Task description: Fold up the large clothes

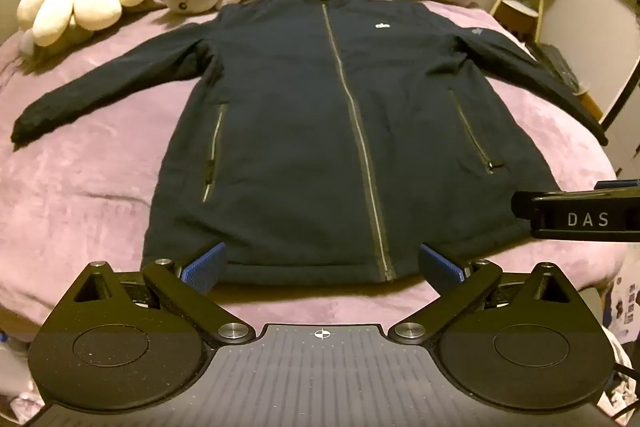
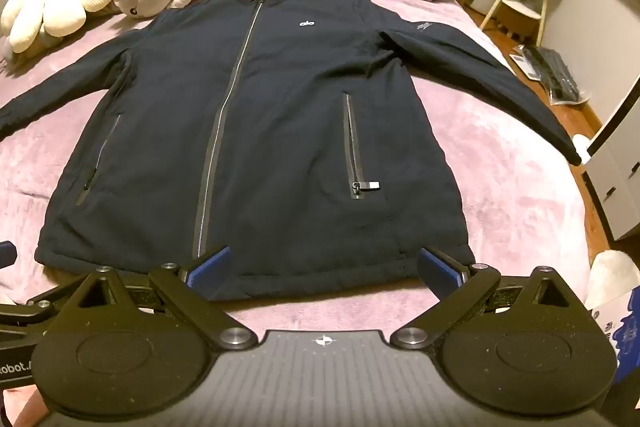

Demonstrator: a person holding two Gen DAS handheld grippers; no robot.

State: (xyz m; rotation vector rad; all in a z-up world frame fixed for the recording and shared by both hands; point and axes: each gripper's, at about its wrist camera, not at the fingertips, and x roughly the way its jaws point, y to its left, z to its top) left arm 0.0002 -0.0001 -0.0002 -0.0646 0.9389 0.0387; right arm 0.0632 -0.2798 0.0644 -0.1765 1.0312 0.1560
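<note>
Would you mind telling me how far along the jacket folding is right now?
Done: the jacket lies flat, zipped, sleeves spread on the bed. In hand: nothing; the left gripper and right gripper hover open near the hem. Left: every fold, sleeves and body alike.

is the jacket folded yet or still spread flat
Spread flat, unfolded: the jacket lies face up on the bed, front zipper closed, both sleeves stretched out to the sides.
</note>
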